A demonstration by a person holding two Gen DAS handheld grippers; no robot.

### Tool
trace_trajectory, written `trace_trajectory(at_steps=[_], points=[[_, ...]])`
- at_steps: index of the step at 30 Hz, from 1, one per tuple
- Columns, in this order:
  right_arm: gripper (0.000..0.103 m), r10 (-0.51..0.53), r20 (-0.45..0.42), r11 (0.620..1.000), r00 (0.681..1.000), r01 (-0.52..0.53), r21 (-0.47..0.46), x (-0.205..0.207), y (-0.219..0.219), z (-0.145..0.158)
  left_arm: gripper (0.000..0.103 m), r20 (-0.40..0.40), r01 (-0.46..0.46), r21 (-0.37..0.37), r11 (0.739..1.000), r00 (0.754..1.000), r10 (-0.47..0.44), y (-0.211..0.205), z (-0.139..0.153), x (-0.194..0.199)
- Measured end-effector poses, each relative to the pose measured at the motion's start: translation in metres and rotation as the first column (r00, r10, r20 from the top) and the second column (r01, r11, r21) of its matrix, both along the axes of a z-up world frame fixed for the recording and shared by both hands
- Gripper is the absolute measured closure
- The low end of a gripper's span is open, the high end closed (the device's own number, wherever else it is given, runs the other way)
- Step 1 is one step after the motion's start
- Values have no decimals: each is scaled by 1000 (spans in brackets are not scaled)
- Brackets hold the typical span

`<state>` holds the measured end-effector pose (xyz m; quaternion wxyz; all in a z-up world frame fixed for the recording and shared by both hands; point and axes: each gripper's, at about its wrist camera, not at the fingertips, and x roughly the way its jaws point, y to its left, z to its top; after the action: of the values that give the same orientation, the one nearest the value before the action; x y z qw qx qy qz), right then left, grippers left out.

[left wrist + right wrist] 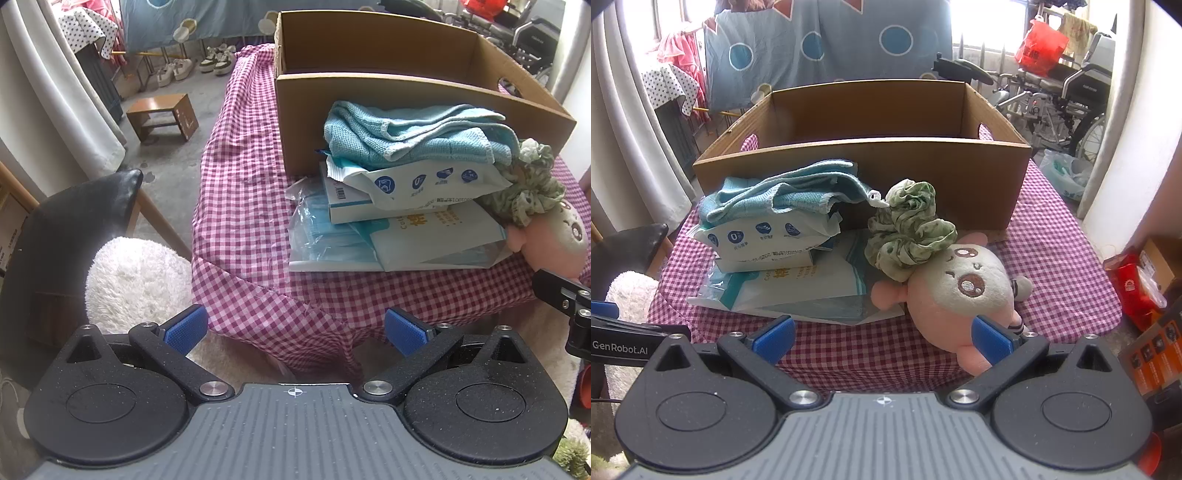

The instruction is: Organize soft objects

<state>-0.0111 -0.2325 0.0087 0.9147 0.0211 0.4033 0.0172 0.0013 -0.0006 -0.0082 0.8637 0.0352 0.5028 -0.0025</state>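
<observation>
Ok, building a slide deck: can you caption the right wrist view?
Open right gripper faces a pink plush toy, green scrunchie and blue towel before an empty cardboard box.

cardboard box [864,173] open-topped, soft pile [798,240] fronting it

The brown cardboard box [864,173] hid its own floor behind its near wall. In the left wrist view, the pink and cream plush toy [561,236] was cut off at three o'clock. The clear packet of blue face masks [325,236] lay mostly buried under white packets; their small print stayed unreadable.
</observation>
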Motion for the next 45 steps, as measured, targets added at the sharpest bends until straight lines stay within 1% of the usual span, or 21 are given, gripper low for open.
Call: trace_trajectory(at_steps=[45], points=[[0, -5, -6, 1000, 1000, 5, 4, -3, -1, -2, 1, -1, 0, 21, 1000, 1000, 0, -2, 2, -3]])
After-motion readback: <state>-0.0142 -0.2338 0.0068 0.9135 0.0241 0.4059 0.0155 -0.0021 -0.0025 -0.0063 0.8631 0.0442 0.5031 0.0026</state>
